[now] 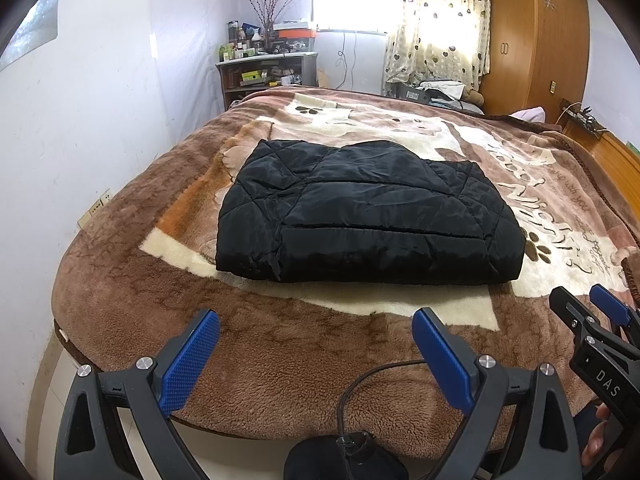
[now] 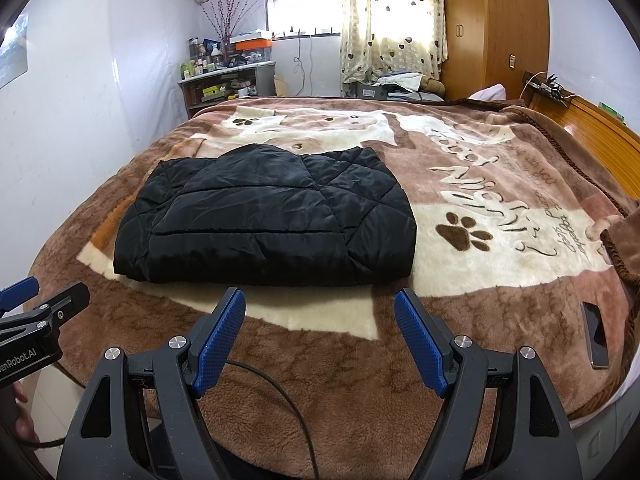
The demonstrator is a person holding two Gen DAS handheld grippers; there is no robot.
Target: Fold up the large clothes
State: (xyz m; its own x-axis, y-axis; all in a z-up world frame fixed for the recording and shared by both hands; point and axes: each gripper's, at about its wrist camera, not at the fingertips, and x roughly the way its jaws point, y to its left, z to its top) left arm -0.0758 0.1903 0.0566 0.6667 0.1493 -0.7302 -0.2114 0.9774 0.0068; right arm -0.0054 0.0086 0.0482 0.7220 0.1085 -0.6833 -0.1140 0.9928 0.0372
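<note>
Nearby, a phone [image 2: 595, 336] lies on the blanket [image 2: 500, 320], well right of the folded black quilted jacket [image 2: 264, 228]; left gripper [image 1: 316, 354] and right gripper [image 2: 320, 340] hover released, empty.

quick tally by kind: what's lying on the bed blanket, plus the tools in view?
Black quilted jacket, folded: 1
Phone, near the blanket's right edge: 1
Tools, both open and empty: 2, left tool and right tool
Total: 4
</note>
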